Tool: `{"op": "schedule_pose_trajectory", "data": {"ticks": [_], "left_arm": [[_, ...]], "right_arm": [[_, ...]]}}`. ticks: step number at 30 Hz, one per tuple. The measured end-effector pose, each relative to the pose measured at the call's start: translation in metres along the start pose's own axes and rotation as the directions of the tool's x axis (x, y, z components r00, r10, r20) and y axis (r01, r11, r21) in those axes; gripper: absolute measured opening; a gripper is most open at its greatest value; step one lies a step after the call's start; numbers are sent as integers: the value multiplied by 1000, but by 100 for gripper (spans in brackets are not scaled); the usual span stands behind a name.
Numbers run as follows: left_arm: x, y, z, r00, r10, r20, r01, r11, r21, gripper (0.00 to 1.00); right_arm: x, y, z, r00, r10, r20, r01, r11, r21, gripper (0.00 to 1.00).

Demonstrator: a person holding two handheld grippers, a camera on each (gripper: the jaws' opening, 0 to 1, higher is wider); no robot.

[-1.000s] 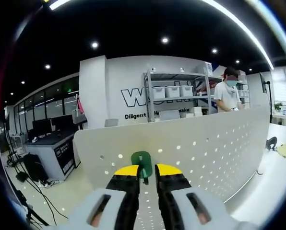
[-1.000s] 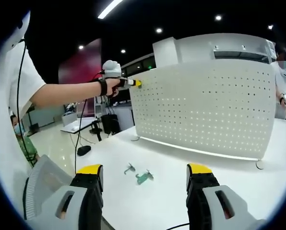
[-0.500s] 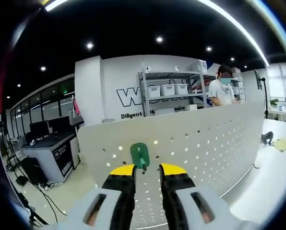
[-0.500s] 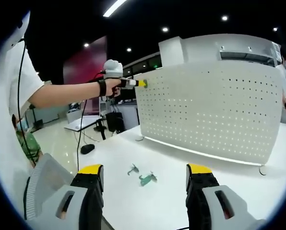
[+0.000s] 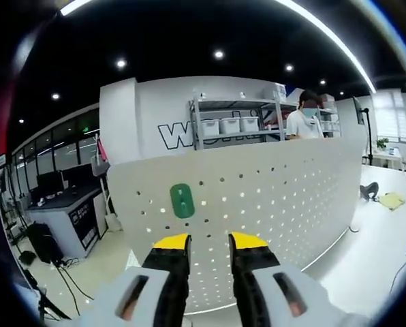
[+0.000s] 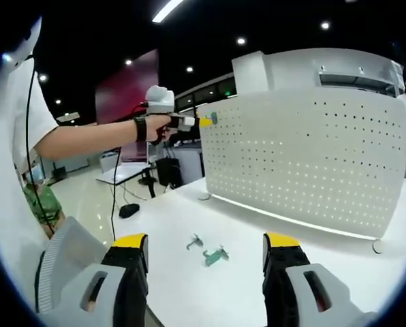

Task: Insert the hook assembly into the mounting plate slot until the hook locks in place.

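Green hook [image 5: 182, 200] seated on the white pegboard [image 5: 285, 197], apart from and just above the left hand-held gripper [image 5: 210, 240], jaws narrowly parted, empty. Right hand-held gripper [image 6: 205, 240] spread wide, empty, over the white counter [image 6: 312, 238]; two spare hooks [image 6: 209, 252] lying there.

An open-plan office or lab: metal shelves [image 5: 237, 126] holding storage bins, large lettering on a white wall [image 5: 176, 135], desks with what look like monitors [image 5: 50, 184], recessed ceiling lights.
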State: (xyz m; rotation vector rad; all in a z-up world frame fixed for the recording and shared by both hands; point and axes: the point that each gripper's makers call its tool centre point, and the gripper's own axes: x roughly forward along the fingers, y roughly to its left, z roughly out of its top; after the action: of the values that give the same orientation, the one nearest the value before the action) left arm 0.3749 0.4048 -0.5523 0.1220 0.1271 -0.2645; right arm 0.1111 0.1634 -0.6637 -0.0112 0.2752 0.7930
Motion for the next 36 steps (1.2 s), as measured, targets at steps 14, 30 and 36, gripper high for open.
{"op": "schedule_pose_trajectory", "data": {"ticks": [14,30,36], "left_arm": [[-19,-22,-16,997,-71,12,72,994,-83,31],[-59,-67,6,957,-216,194,260,934,-245,44],[-75,-84,1,938,-268,220,325,901,-288,55]], "right_arm": [[6,6,-5,1000,24,-18,-24,1000,3,65],[11,18,-4,995,94,-19,-94,996,-6,64],[12,24,-4,993,113,-20,-114,993,-12,64]]}}
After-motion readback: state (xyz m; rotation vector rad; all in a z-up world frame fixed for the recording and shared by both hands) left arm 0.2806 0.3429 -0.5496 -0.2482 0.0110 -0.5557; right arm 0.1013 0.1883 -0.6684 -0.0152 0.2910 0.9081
